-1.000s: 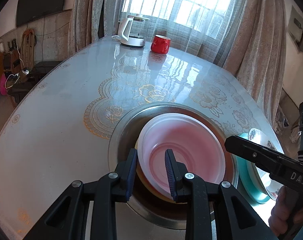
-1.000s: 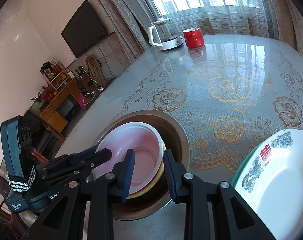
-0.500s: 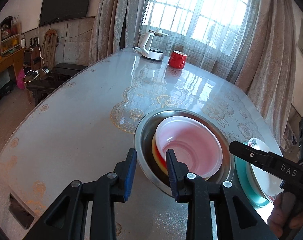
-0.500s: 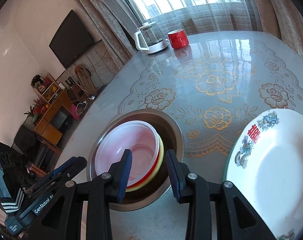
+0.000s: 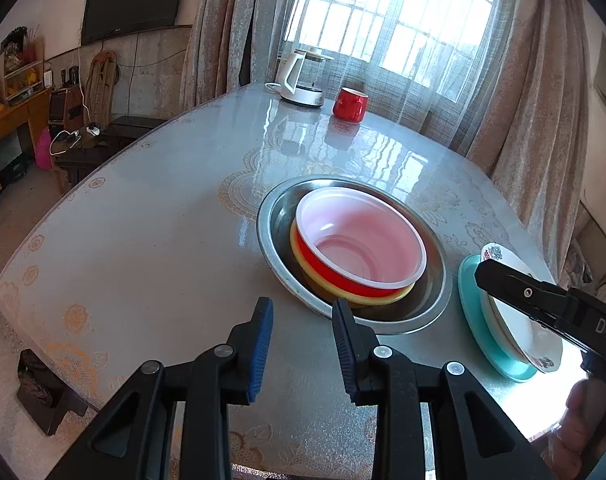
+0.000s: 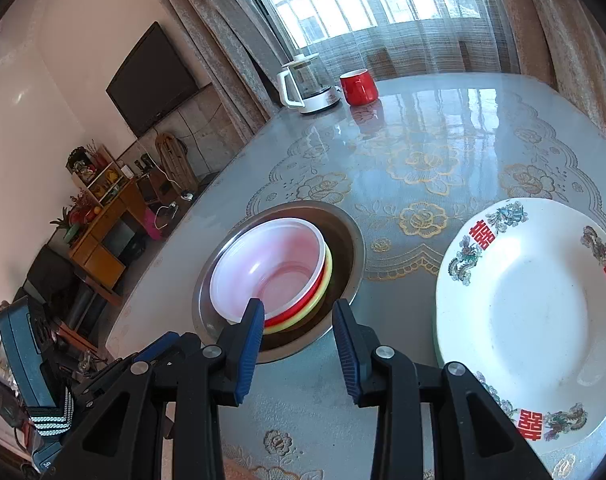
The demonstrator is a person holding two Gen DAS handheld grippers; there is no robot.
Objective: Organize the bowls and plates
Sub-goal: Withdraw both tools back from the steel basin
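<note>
Quick update, going left to right. Just backed the left tongs (image 5: 301, 332) off the near-left rim of the steel basin (image 5: 431, 320). A second ago had them straddling the edge of the red bowl (image 5: 363, 248); now hovering them short of the basin over bare surface (image 5: 143, 240), slightly spread, nothing pinched.

In the basin: got the red bowl with its pale pink inside nested on the yellow bowl (image 5: 359, 299), both sitting a bit toward the basin's left wall. Looks settled, not tipping.

Same story with the right tongs (image 6: 297, 336): pulled back from the basin's near rim, a little spread, empty.

Just right of the basin, found the patterned white plate (image 6: 523, 320) stacked on the teal plate (image 5: 473, 312), close to the basin but not touching it as far as can be told.

Reading this as the bowl stacking done and let go of. Guessing not much left, unless wanting the plates shifted. Leaving the kettle (image 5: 299, 76) and red mug (image 5: 350, 105), well beyond the basin, alone.
</note>
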